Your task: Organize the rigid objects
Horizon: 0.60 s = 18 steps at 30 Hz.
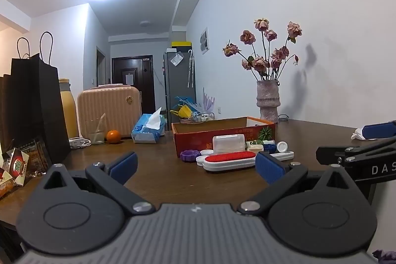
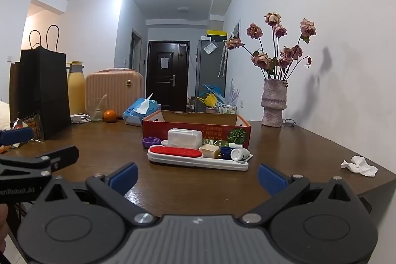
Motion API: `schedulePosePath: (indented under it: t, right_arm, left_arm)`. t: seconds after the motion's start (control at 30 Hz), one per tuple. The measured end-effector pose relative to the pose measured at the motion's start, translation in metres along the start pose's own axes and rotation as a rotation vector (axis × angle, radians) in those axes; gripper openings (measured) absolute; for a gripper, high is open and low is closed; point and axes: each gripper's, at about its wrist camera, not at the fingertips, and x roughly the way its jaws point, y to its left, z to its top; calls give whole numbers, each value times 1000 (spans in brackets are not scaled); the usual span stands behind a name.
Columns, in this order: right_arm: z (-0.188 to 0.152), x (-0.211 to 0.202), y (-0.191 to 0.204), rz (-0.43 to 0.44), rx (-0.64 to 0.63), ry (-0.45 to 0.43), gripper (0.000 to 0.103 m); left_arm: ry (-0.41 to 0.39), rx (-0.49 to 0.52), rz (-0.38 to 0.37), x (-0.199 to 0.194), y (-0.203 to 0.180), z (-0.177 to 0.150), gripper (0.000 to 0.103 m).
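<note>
Both grippers, left gripper (image 1: 195,165) and right gripper (image 2: 196,177), gape empty before the clutter; nothing boxed yet, likely next: grasp the red lint brush (image 2: 179,152).

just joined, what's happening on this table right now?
Nothing is being handled yet. A person holds two grippers above the near edge of the wooden table; the left gripper and right gripper are both wide open and empty. Ahead of them, a cluster of small items lies in front of an open red cardboard box: a white lint brush with a red pad, a translucent plastic case, a purple lid and a small white bottle. None of them looks to be in the box yet.
</note>
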Motion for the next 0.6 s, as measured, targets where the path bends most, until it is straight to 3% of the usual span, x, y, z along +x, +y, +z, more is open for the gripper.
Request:
schedulePosePath:
  t: [0.6]
  right_arm:
    - [-1, 2, 4, 8, -13, 5, 103]
  left_arm:
    - [2, -18, 17, 0, 2, 1, 103]
